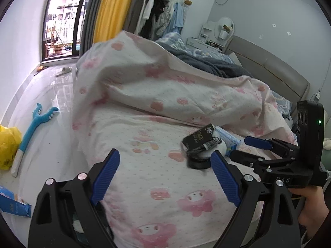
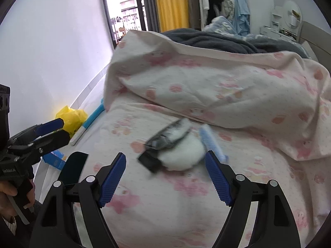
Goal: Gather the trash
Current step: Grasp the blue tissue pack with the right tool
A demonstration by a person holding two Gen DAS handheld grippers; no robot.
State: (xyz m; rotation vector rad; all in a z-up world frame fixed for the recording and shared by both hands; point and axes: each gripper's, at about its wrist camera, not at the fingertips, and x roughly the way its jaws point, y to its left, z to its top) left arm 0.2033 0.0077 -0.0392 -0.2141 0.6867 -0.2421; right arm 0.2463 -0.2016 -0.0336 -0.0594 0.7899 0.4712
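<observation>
A small pile of trash lies on the pink-patterned bed sheet [image 1: 144, 165]: a black box with gold print [image 1: 197, 137], a white crumpled tissue [image 2: 182, 153] and a light blue wrapper [image 1: 228, 137]. The pile shows blurred in the right wrist view, with the black box [image 2: 163, 138] and the blue wrapper [image 2: 211, 140]. My left gripper [image 1: 165, 161] is open and empty, left of the pile. My right gripper [image 2: 165, 163] is open and empty, just short of the pile, and it also shows in the left wrist view [image 1: 244, 146].
A rumpled pink duvet [image 1: 165, 82] lies behind the pile. On the floor at the left are a yellow plastic bag [image 1: 8, 144], a blue toy [image 1: 35, 124] and a blue packet [image 1: 14, 205]. A grey headboard [image 1: 275, 68] stands at the right.
</observation>
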